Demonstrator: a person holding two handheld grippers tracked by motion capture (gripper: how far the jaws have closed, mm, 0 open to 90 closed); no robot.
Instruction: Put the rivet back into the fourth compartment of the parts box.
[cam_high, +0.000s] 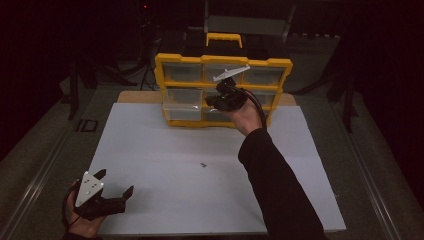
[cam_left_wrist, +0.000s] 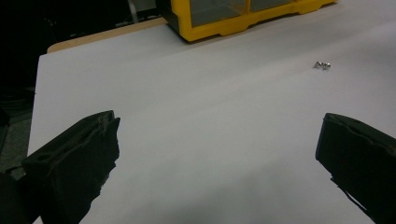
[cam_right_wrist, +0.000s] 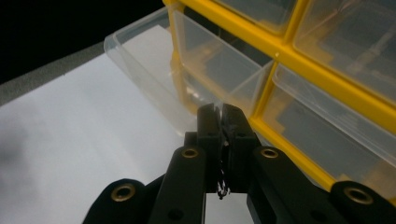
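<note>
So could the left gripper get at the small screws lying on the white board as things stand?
Probably yes: the left gripper is open, and only bare board lies between it and the screws.

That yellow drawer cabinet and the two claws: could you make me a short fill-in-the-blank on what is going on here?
1. The drawer cabinet has a frame coloured ____.
2. The left claw hangs over the white board with its jaws ____.
3. The right claw, shut on a small screw, is raised near a clear drawer that is pulled ____.

Missing words: yellow; open; out
</note>
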